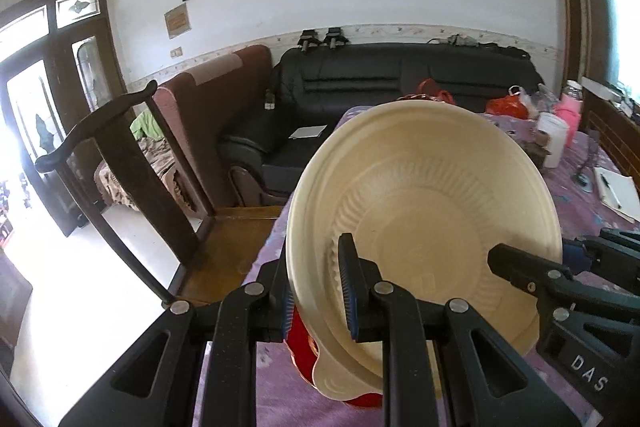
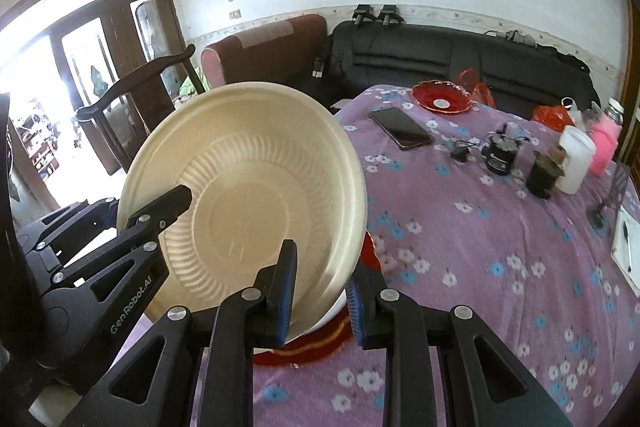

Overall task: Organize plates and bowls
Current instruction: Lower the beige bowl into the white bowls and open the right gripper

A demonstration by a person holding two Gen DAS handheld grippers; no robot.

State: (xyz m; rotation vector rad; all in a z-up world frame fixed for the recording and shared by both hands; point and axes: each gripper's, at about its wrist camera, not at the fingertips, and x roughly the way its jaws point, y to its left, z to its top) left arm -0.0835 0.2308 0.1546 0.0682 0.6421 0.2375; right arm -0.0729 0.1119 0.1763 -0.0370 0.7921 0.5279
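A cream ribbed bowl [image 1: 424,211] is held tilted above the table, its inside facing the cameras. My left gripper [image 1: 318,291] is shut on its left rim. My right gripper [image 2: 322,291] is shut on its right rim; the bowl also shows in the right wrist view [image 2: 248,195]. Each gripper shows in the other's view, the right one [image 1: 520,267] and the left one [image 2: 160,211]. Under the bowl lies a red plate [image 2: 316,345]. Another cream dish [image 1: 344,379] sits below the bowl in the left wrist view. A second red plate [image 2: 440,97] sits at the table's far end.
The table has a purple flowered cloth [image 2: 460,247]. On it lie a phone [image 2: 400,128], a black jar [image 2: 500,155], a dark cup [image 2: 542,175], a white container [image 2: 574,163], a pink bottle [image 2: 606,143] and a notebook [image 2: 628,247]. A wooden chair [image 1: 120,155] stands left.
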